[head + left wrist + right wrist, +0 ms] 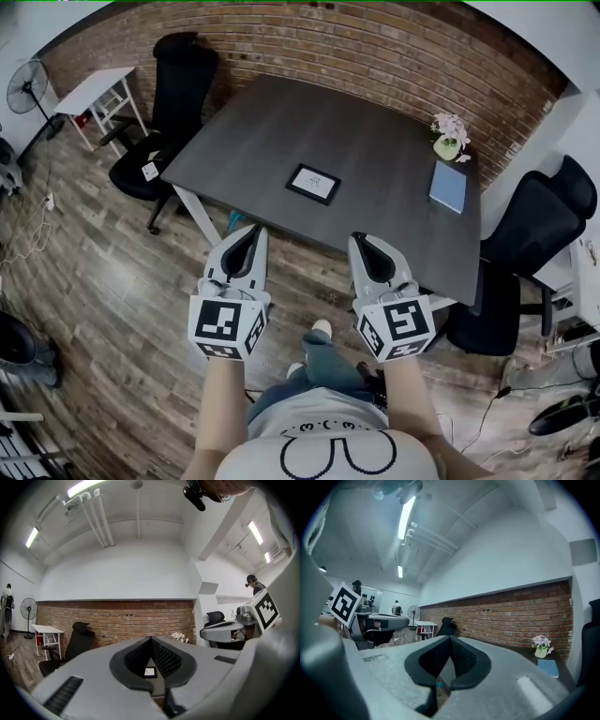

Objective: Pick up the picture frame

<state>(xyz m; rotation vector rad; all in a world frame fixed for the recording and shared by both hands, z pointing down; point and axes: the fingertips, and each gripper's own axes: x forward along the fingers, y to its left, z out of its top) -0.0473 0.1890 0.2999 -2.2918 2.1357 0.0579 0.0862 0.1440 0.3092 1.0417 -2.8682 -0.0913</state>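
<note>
The picture frame [314, 184], black-edged with a white print, lies flat near the middle of the dark table [375, 150]. My left gripper [251, 232] and right gripper [362, 241] are held side by side just short of the table's near edge. Both point at the table with jaws shut and nothing between them. In the left gripper view the frame [150, 671] shows small, far ahead, through the notch under the shut left gripper [151, 639]. The right gripper [450, 638] is likewise shut in its own view, where the frame is hidden.
A blue book [448, 187] and a small flower pot [449, 139] sit at the table's right end. Black office chairs stand at the far left [173, 103] and right [525, 253]. A white side table [98, 98] and fan [26, 86] are by the brick wall.
</note>
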